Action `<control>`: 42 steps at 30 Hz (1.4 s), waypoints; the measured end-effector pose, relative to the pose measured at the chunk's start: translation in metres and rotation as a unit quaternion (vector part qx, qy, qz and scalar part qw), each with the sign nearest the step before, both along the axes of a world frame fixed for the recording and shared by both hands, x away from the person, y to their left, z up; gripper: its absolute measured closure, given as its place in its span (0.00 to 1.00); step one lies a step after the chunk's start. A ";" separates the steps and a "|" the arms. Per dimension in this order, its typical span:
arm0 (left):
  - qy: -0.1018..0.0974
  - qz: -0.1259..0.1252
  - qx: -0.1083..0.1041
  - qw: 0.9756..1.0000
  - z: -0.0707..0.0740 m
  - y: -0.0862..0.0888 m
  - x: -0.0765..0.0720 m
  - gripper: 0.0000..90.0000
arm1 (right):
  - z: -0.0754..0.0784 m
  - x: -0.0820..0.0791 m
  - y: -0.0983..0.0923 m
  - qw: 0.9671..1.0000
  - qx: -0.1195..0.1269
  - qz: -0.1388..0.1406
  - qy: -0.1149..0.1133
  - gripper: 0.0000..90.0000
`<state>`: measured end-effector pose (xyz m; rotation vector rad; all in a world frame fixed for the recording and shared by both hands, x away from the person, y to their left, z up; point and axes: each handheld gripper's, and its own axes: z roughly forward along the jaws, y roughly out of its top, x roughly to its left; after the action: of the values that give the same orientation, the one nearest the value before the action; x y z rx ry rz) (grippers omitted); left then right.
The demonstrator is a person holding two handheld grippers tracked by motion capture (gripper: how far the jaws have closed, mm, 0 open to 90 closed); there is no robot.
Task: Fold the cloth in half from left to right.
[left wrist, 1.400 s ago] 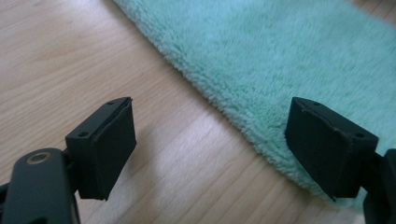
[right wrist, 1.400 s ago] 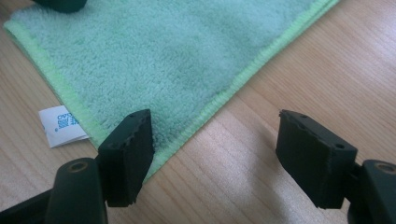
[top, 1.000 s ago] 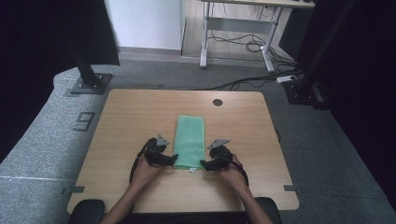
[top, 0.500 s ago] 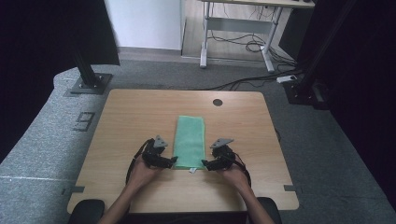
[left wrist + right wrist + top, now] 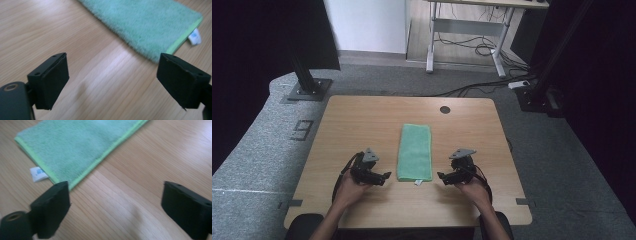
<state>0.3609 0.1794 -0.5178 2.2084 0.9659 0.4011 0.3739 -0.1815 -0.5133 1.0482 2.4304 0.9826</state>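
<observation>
Wood makes up the tabletop (image 5: 362, 120), pale brown with fine lines, and it has a small dark hole (image 5: 445, 109) near its far edge. A green towel (image 5: 415, 151) lies in the middle of the high view, folded into a long flat strip, with a little white tag (image 5: 417, 183) poking out at its near end.

The left gripper (image 5: 384, 176) sits just left of the towel's near end, and the right gripper (image 5: 440, 175) sits just right of it. Both have their fingers (image 5: 48, 81) wide apart with nothing between them; they have just been opening. Neither one touches the towel.

The folding looks done, since the strip lies neat and both hands are off it. One more fold across may be left, but I cannot tell.

Grey carpet (image 5: 257, 160) covers the floor around the tabletop. At the top of the high view stand a white desk frame (image 5: 464, 25) and some loose cables (image 5: 472, 47). Dark curtains (image 5: 607, 75) hang at the sides.
</observation>
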 end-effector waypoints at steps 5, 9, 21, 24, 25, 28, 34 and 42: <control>0.007 0.013 0.009 1.000 -0.006 0.012 -0.003 0.05 | -0.005 -0.002 -0.011 1.000 -0.002 -0.021 0.002 0.00; 0.011 0.020 0.017 1.000 -0.010 0.017 -0.004 0.01 | -0.012 -0.002 -0.018 0.999 -0.010 -0.032 0.003 0.00; 0.019 0.025 0.016 0.999 -0.028 0.021 -0.001 0.00 | -0.033 0.000 -0.026 0.999 -0.019 -0.041 0.018 0.00; 0.020 0.021 0.015 0.999 -0.031 0.020 -0.001 0.00 | -0.037 0.000 -0.027 0.999 -0.013 -0.041 0.020 0.00; 0.020 0.019 0.015 1.000 -0.031 0.020 -0.001 0.00 | -0.038 0.001 -0.027 0.999 -0.010 -0.041 0.020 0.00; 0.017 0.013 0.015 1.000 -0.031 0.019 -0.001 0.00 | -0.040 0.001 -0.027 0.999 0.000 -0.040 0.017 0.00; 0.024 0.012 0.012 1.000 -0.031 0.019 0.001 0.00 | -0.043 0.001 -0.027 0.999 0.015 -0.050 0.000 0.00; 0.024 0.013 0.012 1.000 -0.031 0.019 0.000 0.00 | -0.043 0.001 -0.027 0.999 0.015 -0.050 0.000 0.00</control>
<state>0.3613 0.1986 -0.5490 2.2386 1.0198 0.3756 0.3747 -0.2084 -0.5566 1.1687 2.3450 0.9897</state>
